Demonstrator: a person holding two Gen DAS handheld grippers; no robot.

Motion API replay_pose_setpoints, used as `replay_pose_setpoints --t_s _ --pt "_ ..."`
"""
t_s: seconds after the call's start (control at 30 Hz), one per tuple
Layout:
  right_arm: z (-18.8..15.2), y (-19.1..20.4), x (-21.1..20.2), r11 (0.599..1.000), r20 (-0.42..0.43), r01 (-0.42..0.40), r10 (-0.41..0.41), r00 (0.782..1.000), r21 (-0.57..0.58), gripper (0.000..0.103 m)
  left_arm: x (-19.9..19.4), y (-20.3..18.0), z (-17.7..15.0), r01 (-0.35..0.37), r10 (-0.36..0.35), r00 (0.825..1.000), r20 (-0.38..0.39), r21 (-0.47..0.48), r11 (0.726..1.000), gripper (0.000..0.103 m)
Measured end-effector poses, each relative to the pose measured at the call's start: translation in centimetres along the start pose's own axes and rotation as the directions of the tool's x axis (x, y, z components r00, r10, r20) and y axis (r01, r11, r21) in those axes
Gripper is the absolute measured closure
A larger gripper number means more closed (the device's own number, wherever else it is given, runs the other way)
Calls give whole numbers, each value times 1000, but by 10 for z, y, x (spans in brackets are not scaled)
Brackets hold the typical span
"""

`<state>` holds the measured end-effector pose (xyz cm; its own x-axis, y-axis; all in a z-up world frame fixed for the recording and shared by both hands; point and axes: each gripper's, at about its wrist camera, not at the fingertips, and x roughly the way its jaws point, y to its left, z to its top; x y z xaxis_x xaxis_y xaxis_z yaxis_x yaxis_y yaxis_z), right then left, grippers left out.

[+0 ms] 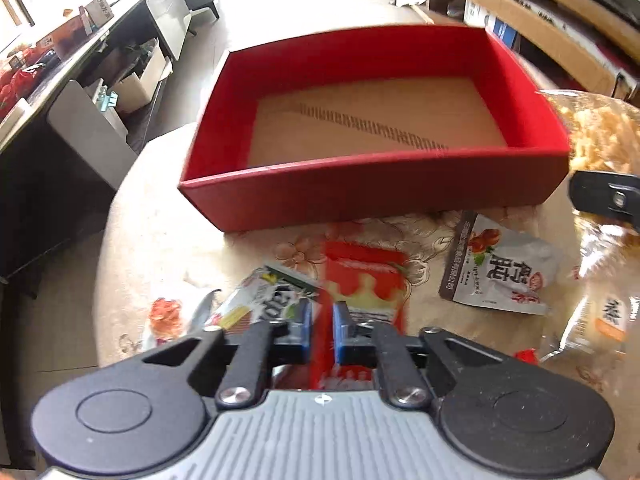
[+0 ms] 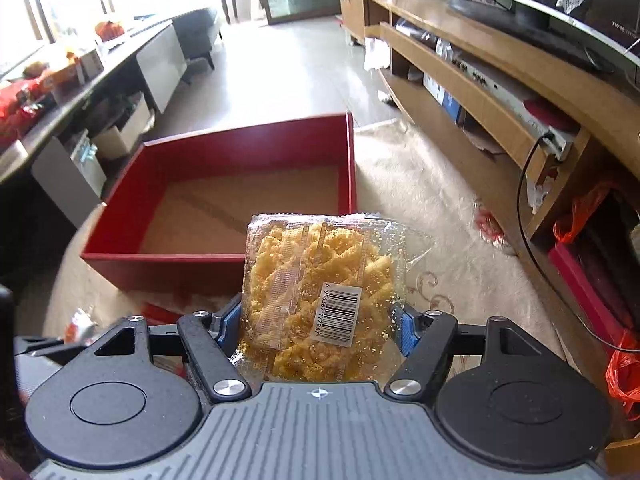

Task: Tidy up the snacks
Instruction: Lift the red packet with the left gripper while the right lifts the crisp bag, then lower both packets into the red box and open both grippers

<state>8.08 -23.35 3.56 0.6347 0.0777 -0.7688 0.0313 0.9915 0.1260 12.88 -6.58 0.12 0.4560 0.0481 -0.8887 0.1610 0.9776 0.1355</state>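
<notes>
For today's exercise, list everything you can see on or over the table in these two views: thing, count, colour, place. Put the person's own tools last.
Box: one, red, empty, far side of table.
Red packet: one, between left gripper's pads.
Grey pouch: one, grey-white, on table right of red packet.
Green-white packet: one, left of red packet.
Clear bag: one, yellow crisps, in right gripper.
Tablecloth: one, cream, floral.
Left gripper: one, black, blue pads, shut on red packet.
Right gripper: one, black, holding clear bag.

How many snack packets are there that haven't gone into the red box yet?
5: red packet in the left gripper, green-black one beside it, orange-print one far left, grey one, clear bag in the right gripper. More may be hidden.
</notes>
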Motion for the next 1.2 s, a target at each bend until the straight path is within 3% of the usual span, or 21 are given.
replay_pose_setpoints --t_s 0.07,0.13,0.2,0.3,0.37,0.4,0.47,0.57,0.7,0.87,1.2 --pt "2 4 -2 1000 11 -7 7 1000 0 27 0 1 -1 13 -13 1000 -14 12 1000 93" --pt "5 8 0 1000 14 -20 20 1000 1 27 5 0 0 39 -40 999 -15 -9 999 83" --pt "6 10 4 1000 11 -22 22 1000 -4 27 13 -6 -3 55 -54 998 -37 6 998 56" --pt "5 9 9 1000 -6 -23 23 1000 -14 27 21 -29 -9 6 -4 1000 -20 73 997 39" --pt "3 6 11 1000 -14 -11 11 1000 -14 27 29 -40 -8 8 -6 1000 -24 74 997 36" --pt "2 4 11 1000 -12 5 -6 1000 -16 27 30 -44 -8 -19 21 999 -25 82 996 41" --pt "0 -5 10 1000 -16 9 -9 1000 -1 27 30 -48 -9 11 -8 999 -33 96 995 55" --pt "1 -11 2 1000 -3 1 -1 1000 20 27 25 -42 -13 20 -16 999 -47 88 996 60" --pt "3 -8 -9 1000 29 -17 16 999 16 27 13 -26 -24 41 -39 998 -50 33 999 62" --pt "5 -1 -17 1000 55 -26 26 998 6 27 -16 -16 -25 67 -68 998 5 28 997 63" --pt "22 11 -2 999 66 -35 34 997 15 27 -40 17 13 174 -165 977 136 -61 983 63"
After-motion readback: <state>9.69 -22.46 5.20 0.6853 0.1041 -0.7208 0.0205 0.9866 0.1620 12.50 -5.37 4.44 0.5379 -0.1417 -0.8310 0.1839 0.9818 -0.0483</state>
